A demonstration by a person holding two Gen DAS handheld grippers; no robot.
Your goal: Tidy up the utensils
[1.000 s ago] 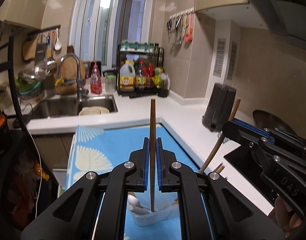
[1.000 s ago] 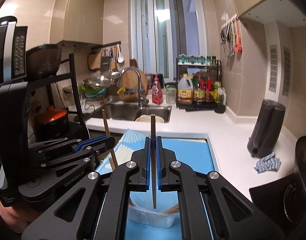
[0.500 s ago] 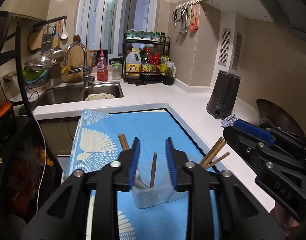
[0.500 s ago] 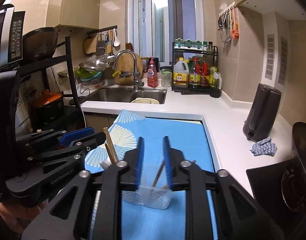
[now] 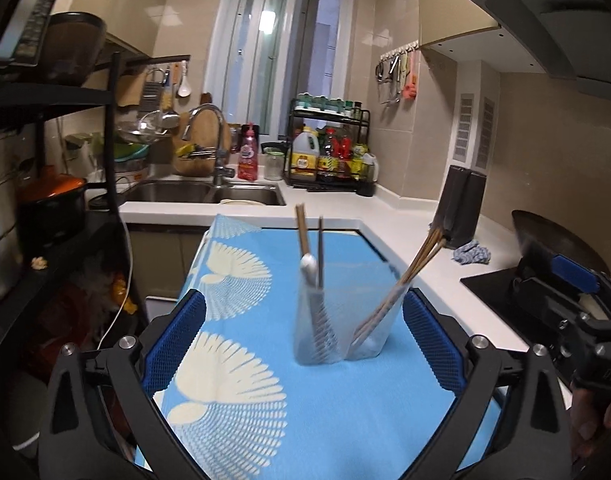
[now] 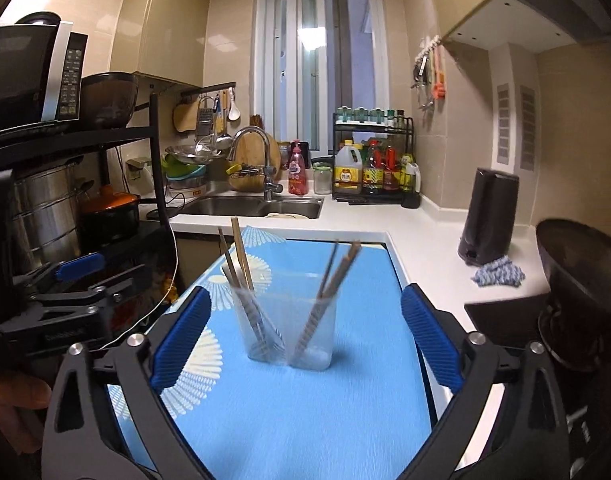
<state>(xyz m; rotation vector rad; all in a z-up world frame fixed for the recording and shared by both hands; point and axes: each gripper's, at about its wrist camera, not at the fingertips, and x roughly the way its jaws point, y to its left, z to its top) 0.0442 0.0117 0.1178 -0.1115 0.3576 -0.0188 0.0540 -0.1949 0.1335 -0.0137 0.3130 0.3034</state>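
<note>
clear holder (image 5: 341, 320): motion-blurred; its divider and base are hard to make out
chopsticks (image 6: 337, 276): smeared, count unclear
white spoon (image 5: 308, 268): blurred, bowl hidden
right gripper (image 5: 565, 312): cut off by the left view's edge
bottle labels (image 6: 347, 178): too small to read

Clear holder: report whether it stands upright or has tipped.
Upright. The holder stands on its base on the blue cloth, chopsticks leaning out of its open top.
</note>
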